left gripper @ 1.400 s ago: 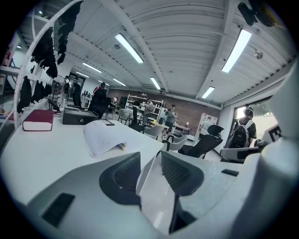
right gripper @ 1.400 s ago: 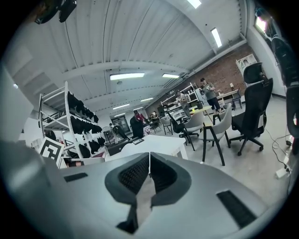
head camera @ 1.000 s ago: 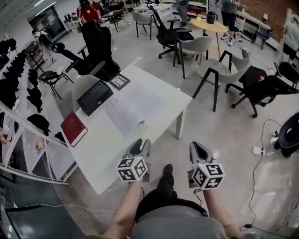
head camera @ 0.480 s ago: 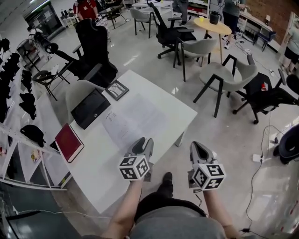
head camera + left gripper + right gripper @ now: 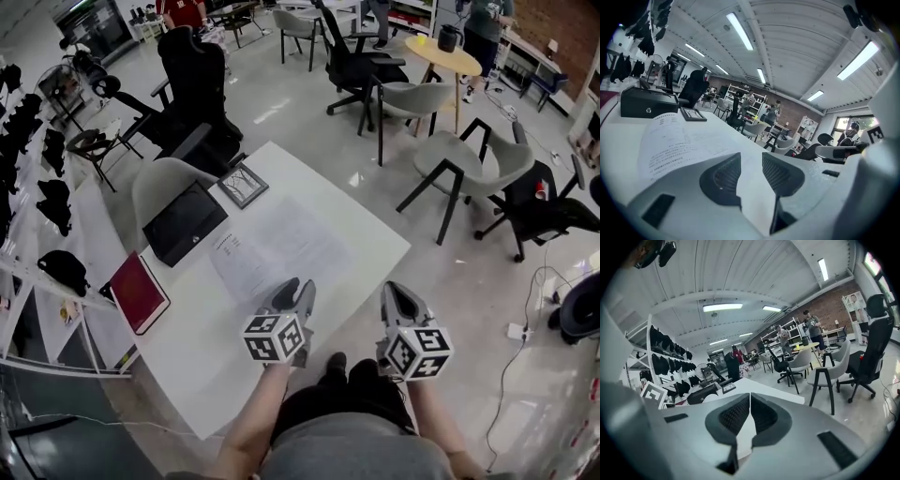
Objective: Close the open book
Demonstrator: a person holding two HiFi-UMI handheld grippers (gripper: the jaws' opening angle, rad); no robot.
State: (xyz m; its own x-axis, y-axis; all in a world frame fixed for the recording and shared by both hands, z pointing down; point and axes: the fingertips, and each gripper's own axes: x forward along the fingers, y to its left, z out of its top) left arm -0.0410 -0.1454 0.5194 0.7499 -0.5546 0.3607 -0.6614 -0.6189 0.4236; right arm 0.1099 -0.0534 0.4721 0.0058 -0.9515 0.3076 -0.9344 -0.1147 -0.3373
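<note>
Nearest me, the left tool (image 5: 295, 292) hangs just over the near edge of the white bench (image 5: 211, 352). Its jaws are apart with nothing between them, and I'd guess that gap is there to slip over a page edge. The right tool (image 5: 401, 298) is off the bench, out over the floor past that same near edge. Its jaws are pressed together and empty, so it looks more like a pusher than a grabber right now.

Right ahead of the left tool is the open book (image 5: 272, 246). It's flat in the middle of the bench with its white pages up and its near edge just beside the tool. It's not closed at all yet.

As for room, the right corner of the bench is bare, so swinging a half over from there looks easy. The left side is tighter, with a black case (image 5: 185, 222) and a small picture frame (image 5: 244, 185) close by the book's far-left side. A red book (image 5: 139, 292) sits at the left edge, well apart. There are chairs beyond the far edge, none touching the bench as far as I can see.
</note>
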